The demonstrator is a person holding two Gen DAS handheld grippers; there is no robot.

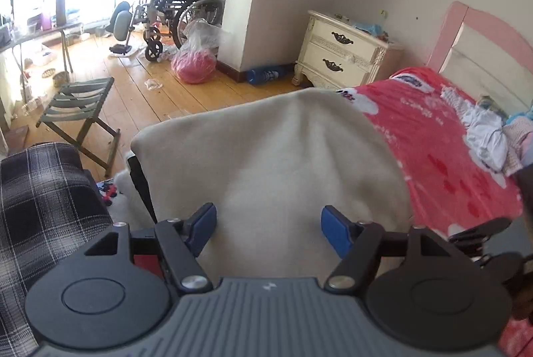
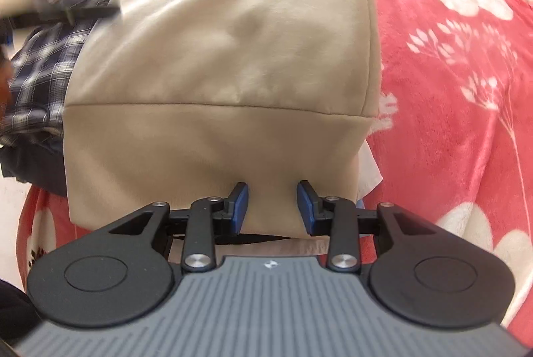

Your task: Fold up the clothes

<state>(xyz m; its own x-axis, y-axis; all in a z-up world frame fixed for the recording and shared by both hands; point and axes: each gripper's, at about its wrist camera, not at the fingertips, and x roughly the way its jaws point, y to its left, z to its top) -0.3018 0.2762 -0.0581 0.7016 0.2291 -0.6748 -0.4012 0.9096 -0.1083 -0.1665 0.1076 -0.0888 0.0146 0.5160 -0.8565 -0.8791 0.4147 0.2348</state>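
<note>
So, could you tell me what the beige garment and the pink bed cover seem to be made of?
Beige garment: probably a matte cotton-type knit, with soft folds and a stitched seam. Pink bed cover: apparently plush fleece, with a fuzzy nap and printed white flowers.

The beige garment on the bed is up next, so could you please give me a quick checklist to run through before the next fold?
1. Beige garment lies on the red blanket: ok.
2. Left gripper open, nothing between its pads: ok.
3. Right gripper holds the garment: cannot tell; its pads stand apart over the near hem.
4. Garment surface flat: not ok; a soft ridge and a dent show in the cloth.
5. Garment clear of other clothes: not ok; the plaid shirt touches its far side.
6. Room on the blanket for folding: ok in the right wrist view.
</note>
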